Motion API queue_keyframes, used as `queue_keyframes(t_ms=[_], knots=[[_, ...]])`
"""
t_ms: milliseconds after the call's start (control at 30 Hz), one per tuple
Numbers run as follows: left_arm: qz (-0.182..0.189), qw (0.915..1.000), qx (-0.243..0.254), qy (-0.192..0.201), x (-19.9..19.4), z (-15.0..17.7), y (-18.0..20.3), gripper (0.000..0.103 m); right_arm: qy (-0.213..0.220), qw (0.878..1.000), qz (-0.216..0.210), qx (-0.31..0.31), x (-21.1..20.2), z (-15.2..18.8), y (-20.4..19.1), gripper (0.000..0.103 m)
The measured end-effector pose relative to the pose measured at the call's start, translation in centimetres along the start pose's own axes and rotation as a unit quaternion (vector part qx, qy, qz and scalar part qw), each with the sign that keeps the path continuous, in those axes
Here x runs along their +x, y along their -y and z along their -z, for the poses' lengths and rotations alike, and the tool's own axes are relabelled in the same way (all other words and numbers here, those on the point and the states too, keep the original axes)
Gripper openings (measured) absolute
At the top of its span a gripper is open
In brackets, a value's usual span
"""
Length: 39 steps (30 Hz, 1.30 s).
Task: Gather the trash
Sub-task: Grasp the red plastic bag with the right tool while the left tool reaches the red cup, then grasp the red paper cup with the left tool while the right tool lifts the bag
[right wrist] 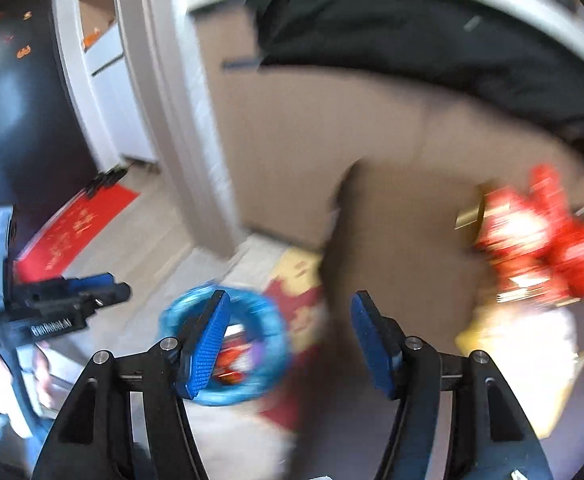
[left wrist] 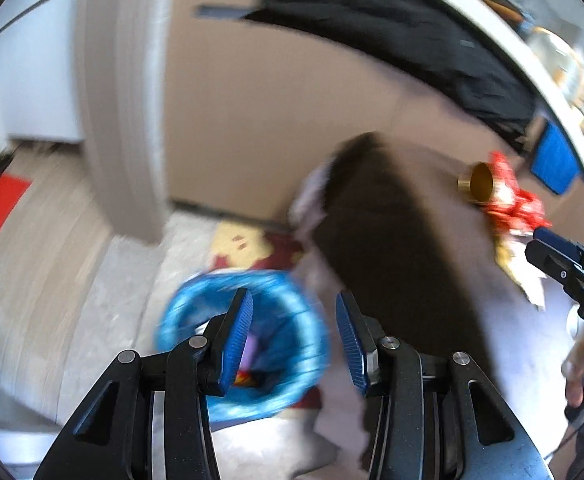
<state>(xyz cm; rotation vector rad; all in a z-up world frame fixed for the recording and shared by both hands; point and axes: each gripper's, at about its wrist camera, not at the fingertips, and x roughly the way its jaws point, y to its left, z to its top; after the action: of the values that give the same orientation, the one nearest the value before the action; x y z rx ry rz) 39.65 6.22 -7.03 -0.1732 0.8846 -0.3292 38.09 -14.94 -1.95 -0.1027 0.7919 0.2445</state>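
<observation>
1. Scanning from the left: one red doormat [right wrist: 78, 228] on the wood floor by the doorway, near a dark door; one grey door frame [left wrist: 132, 120] just right of it.
2. One blue-lined trash bin [left wrist: 248, 340], round mouth facing up toward the cameras, on the floor beside a yellow-and-red mat [left wrist: 248, 246]. Red and purple scraps lie inside it; count unclear through the blur.
3. Left gripper [left wrist: 293, 334]: jaws spread apart, nothing between them, hovering over the bin's right rim.
4. Right gripper [right wrist: 288, 340]: jaws likewise wide apart and empty, its left finger over the bin.
5. One brown table surface [left wrist: 391, 128] fills the middle and right, with a dark shadow band across it.
6. One gold cylinder [left wrist: 477, 184] lies on its side on the table, open end facing the left camera, long axis running away toward the right.
7. One crumpled red wrapper [right wrist: 539, 240] touching the cylinder's far side, possibly several pieces bunched together; a yellow-white wrapper [left wrist: 519, 268] lies just below it.
</observation>
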Motion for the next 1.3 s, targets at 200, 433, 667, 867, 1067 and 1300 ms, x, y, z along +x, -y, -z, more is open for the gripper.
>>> queue_keyframes(t_ms=[200,433,667,867,1067,1300], knots=[[0.066,0.9933,0.095,0.01,1.9,-2.1,11.9,0.045,0.032,0.996,0.077,-0.034,-5.1,1.5,10.1,0.067],[0.126,0.9827,0.135,0.009,7.4,-7.6,22.7,0.045,0.022,0.992,0.106,0.06,-5.9,2.9,22.0,0.067],[0.114,0.9907,0.073,-0.009,14.3,-12.7,24.9,0.045,0.04,0.993,0.076,0.086,-4.9,1.4,28.2,0.067],[0.128,0.9902,0.044,-0.033,17.3,-12.9,24.4,0.045,0.027,0.996,0.053,0.071,0.0,-1.7,30.5,0.067],[0.131,0.9898,0.045,-0.036,18.3,-12.4,24.5,0.032,-0.009,0.996,0.009,0.088,4.6,-2.0,30.9,0.068],[0.101,0.9914,0.083,-0.002,14.2,-13.1,25.2,0.003,0.012,0.996,0.031,0.087,2.2,-0.8,29.9,0.022]])
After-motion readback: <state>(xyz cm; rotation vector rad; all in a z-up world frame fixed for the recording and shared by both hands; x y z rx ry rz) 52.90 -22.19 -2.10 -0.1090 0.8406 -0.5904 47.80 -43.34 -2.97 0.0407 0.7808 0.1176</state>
